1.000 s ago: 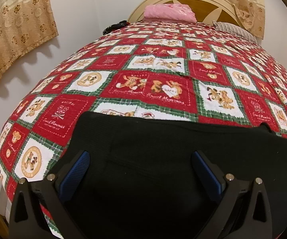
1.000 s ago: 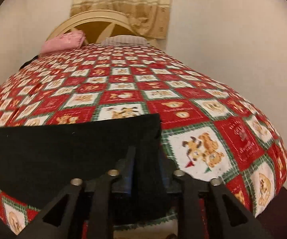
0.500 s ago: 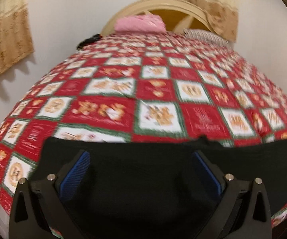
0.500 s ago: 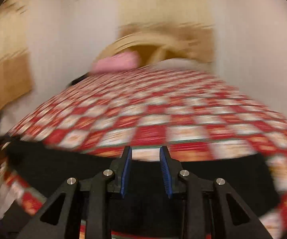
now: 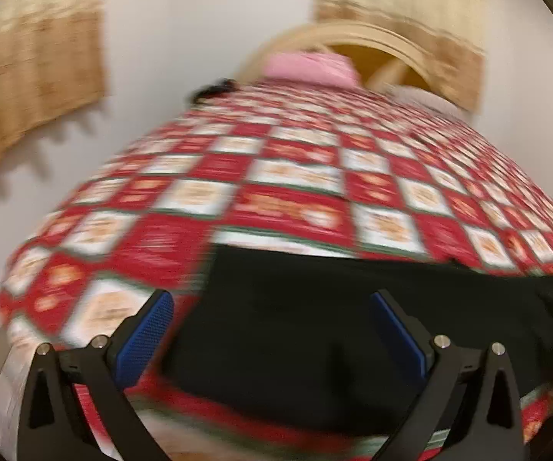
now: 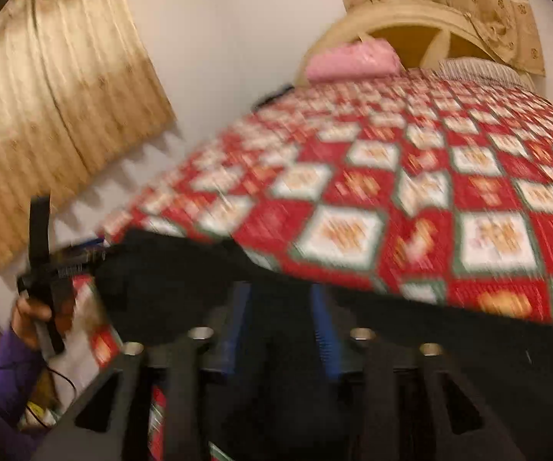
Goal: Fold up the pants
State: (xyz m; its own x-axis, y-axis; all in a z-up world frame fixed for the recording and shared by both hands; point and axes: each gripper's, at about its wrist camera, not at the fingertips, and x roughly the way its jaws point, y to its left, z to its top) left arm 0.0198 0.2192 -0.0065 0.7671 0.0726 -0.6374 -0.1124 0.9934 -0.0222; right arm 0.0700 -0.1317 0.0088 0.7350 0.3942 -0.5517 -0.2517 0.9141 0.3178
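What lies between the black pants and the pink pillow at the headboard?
In both wrist views, only bare patchwork quilt lies between the black pants and the pink pillow; nothing rests on that stretch.

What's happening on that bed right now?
A person is folding black pants on a bed with a red patchwork quilt, a hand-held gripper in each hand. The left hand-held gripper hangs wide open over the pants' left end. The right hand-held gripper has just been opening, dark fabric between its pads; the blur hides whether they still press.
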